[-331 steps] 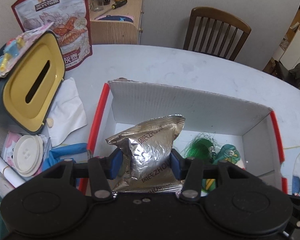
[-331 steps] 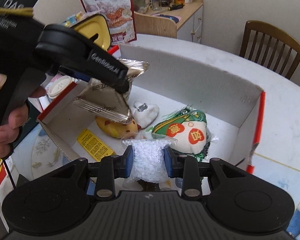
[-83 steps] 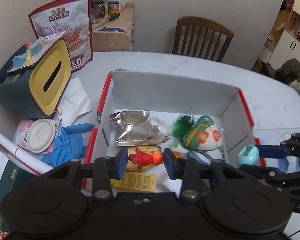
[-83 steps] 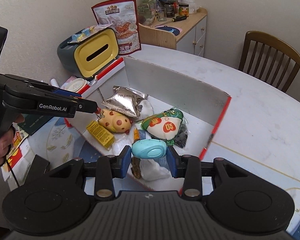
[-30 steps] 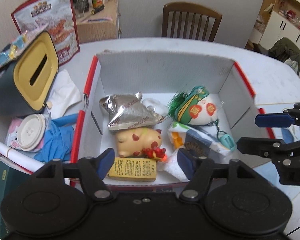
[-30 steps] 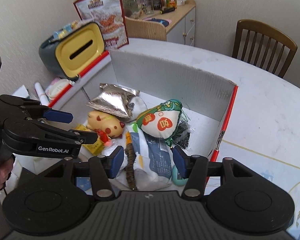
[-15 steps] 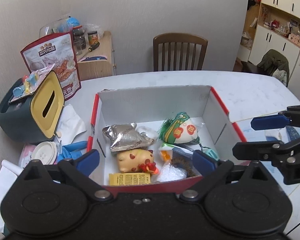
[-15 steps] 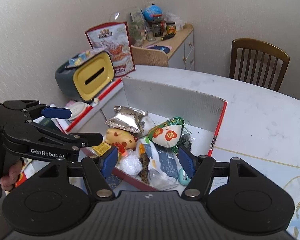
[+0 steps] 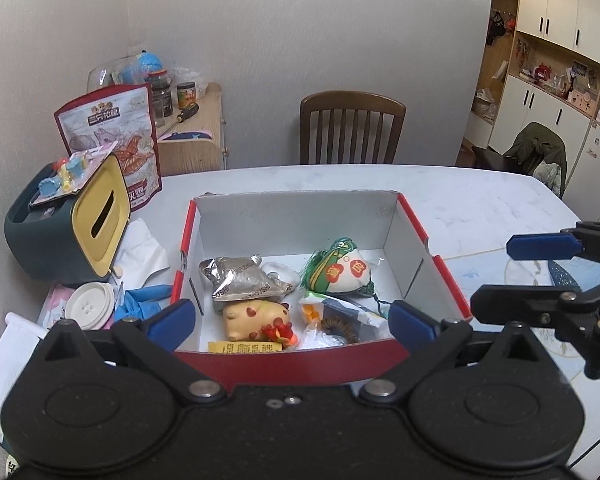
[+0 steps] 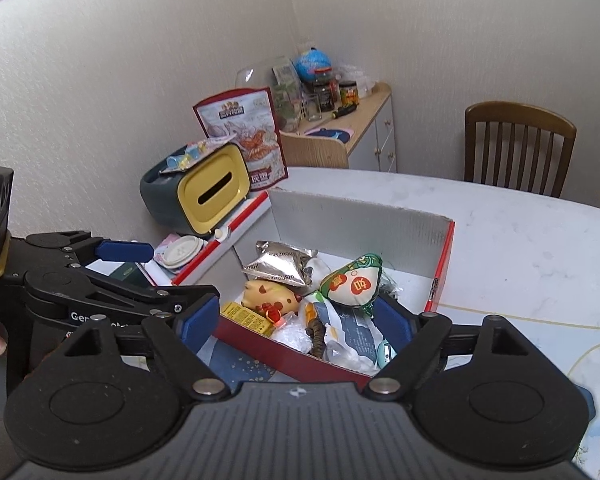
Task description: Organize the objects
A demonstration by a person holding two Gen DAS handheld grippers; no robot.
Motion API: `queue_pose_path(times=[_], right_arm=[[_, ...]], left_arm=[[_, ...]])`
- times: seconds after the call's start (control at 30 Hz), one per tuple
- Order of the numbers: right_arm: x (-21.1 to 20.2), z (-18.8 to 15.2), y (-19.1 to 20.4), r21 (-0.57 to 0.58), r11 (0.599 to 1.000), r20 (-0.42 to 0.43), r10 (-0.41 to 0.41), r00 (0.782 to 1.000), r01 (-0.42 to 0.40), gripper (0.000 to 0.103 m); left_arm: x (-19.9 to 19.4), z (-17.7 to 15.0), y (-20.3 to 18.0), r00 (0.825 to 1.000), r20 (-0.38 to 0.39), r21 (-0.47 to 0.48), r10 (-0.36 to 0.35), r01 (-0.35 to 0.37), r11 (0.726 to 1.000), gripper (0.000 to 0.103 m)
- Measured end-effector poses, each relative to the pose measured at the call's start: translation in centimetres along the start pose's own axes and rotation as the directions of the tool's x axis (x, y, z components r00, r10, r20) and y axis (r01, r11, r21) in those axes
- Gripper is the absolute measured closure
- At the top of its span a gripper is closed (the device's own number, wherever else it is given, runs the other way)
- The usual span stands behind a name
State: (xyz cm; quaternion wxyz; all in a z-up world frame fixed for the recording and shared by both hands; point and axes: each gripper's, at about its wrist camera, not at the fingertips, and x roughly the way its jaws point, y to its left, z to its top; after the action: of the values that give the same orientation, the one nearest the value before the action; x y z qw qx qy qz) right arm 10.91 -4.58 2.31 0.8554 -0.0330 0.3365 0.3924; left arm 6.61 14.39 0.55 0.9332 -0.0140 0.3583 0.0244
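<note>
A red cardboard box (image 9: 300, 364) with white inner walls sits on the white table; it also shows in the right wrist view (image 10: 444, 256). Inside lie a silver foil pouch (image 9: 244, 280), a yellow spotted pig toy (image 9: 252, 316), a green and white plush (image 9: 336, 268), a yellow packet (image 9: 244, 347) and a plastic bag. My left gripper (image 9: 292, 320) is wide open and empty, held back above the box's near wall. My right gripper (image 10: 300, 320) is wide open and empty, above the box's near corner; it also shows in the left wrist view (image 9: 540, 272).
A dark green tissue box with a yellow lid (image 9: 60, 228) stands left of the box, with a snack bag (image 9: 112, 144) behind it. A round white lid (image 9: 88, 308), blue gloves (image 9: 140, 300) and tissues lie beside it. A wooden chair (image 9: 352, 132) and cabinet (image 9: 192, 144) stand beyond the table.
Both grippers have pulled back and up from the box and opened wider. The items they held earlier now lie in the box.
</note>
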Motion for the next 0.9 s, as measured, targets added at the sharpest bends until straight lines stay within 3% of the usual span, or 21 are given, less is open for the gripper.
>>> queue_pose_path(times=[0.27, 0.9], right_arm=[[-1.8, -1.3, 0.4, -0.001, 1.0, 0.053, -0.024, 0.998, 0.024, 0.008], [-2.9, -4.3, -0.7, 0.083, 0.994, 0.05, -0.069, 0.996, 0.064, 0.008]], left_arm=[[-1.3, -0.9, -0.7, 1.0, 0.014, 0.002, 0.0, 0.0, 1.0, 0.0], [-1.4, -2.4, -1.0, 1.0, -0.003, 0.016, 0.025, -0.025, 1.0, 0.0]])
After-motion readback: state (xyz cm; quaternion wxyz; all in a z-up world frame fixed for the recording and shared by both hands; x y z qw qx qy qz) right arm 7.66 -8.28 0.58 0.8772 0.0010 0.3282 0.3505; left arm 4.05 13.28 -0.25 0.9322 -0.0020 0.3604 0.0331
